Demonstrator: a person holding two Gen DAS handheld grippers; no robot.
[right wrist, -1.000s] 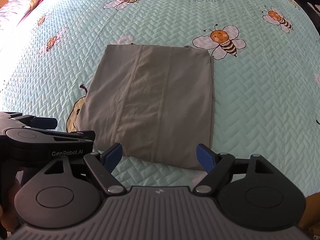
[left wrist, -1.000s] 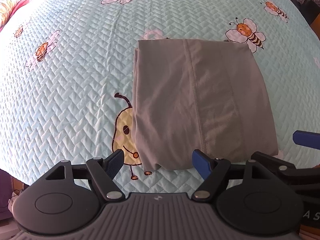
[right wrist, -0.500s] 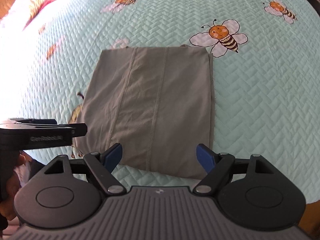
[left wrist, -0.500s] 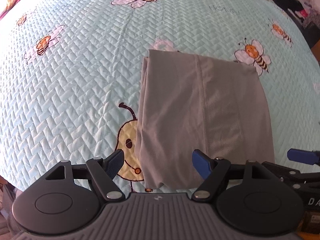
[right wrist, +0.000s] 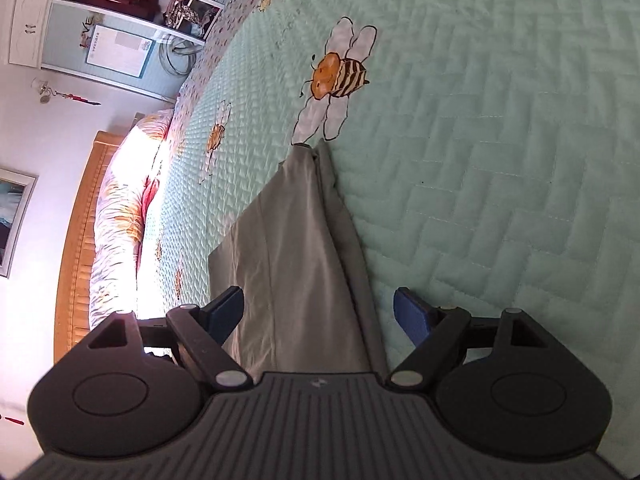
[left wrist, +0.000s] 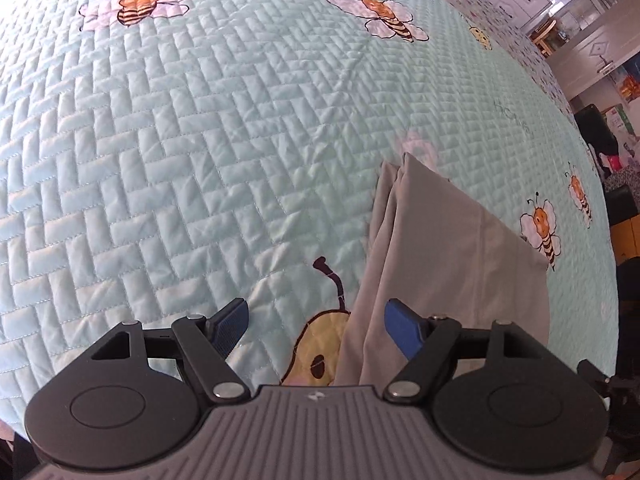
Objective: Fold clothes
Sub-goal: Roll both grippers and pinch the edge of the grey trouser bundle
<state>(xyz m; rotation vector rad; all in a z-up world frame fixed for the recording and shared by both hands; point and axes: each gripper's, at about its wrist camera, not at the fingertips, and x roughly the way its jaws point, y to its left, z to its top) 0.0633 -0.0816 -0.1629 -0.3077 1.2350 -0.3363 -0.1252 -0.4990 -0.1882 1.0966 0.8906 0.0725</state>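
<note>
Both views swung low — folded garment (left wrist: 448, 264) (grey) | bee quilt (left wrist: 200, 140) around

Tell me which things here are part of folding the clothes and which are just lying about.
Part of the job:
- grey folded garment
- left gripper, open over its left edge
- right gripper, open over its right edge

Just there:
- bee-print quilt underneath
- floral bedding by the wooden headboard
- cupboard
</note>
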